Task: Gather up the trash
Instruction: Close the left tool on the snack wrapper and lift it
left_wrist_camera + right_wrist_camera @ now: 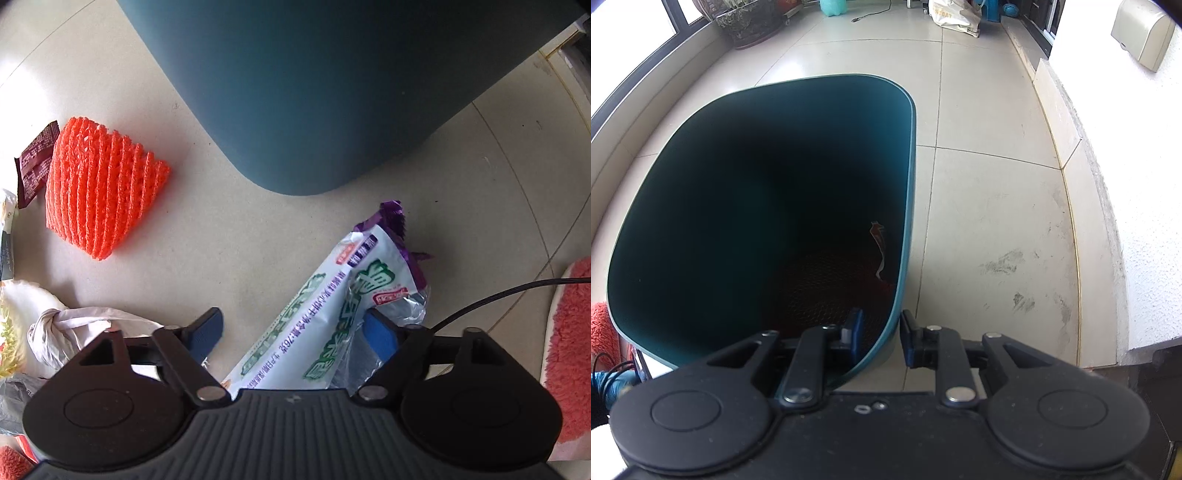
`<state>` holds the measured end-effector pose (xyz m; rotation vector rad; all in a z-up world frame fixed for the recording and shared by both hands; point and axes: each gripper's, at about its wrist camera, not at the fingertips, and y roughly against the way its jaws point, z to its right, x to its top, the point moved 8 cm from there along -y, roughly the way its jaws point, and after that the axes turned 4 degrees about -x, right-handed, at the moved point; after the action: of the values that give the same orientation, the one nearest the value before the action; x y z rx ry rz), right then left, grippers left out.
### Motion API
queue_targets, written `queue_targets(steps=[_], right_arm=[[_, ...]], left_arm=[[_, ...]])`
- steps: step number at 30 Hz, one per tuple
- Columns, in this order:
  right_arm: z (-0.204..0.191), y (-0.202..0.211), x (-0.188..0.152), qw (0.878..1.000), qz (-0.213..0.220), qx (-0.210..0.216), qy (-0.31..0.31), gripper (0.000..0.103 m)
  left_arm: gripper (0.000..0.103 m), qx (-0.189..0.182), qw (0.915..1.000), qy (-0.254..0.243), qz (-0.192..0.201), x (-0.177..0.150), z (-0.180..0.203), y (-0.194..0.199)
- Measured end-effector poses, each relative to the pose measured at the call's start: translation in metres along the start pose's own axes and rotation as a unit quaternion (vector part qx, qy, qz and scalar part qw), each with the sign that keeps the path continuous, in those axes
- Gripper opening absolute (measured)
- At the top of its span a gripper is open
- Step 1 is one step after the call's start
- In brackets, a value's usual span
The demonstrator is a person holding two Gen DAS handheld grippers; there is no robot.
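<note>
Pickup step. Left claw [295,338] apart, straddling snack wrapper [325,310] on floor beside bin [905,206]. Right claw [881,334] clamped on bin rim. Next: pinch wrapper, lift, drop in bin.

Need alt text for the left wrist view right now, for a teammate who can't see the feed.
The left gripper points down at a tiled floor, its blue pads either side of a crumpled white, green and purple snack wrapper. An orange foam net lies at left; the teal bin fills the top of the frame.
</note>
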<state>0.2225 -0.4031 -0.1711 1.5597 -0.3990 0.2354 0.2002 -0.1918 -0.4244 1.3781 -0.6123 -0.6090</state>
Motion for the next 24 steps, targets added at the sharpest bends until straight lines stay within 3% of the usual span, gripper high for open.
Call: queue_targets(steps=[1, 4, 15, 18, 24], right_arm=[[0.000, 0.000, 0.000, 1.000, 0.000, 0.000, 0.000, 0.022], [0.000, 0.000, 0.000, 1.000, 0.001, 0.000, -0.001, 0.022], [0.002, 0.001, -0.002, 1.000, 0.002, -0.006, -0.006, 0.016], [0.000, 0.001, -0.003, 1.000, 0.001, -0.008, -0.003, 0.016], [-0.003, 0.000, -0.003, 1.000, 0.003, -0.017, 0.006, 0.015]], left_arm=[[0.047, 0.016, 0.9999, -0.002, -0.005, -0.001, -0.001, -0.003], [0.031, 0.029, 0.9996, 0.001, 0.002, -0.002, -0.002, -0.001], [0.023, 0.042, 0.9924, 0.101, 0.057, -0.022, -0.035, 0.072], [0.013, 0.056, 0.9870, 0.128, 0.079, -0.031, -0.047, 0.112], [0.012, 0.071, 0.9679, 0.191, 0.147, -0.048, -0.068, 0.194]])
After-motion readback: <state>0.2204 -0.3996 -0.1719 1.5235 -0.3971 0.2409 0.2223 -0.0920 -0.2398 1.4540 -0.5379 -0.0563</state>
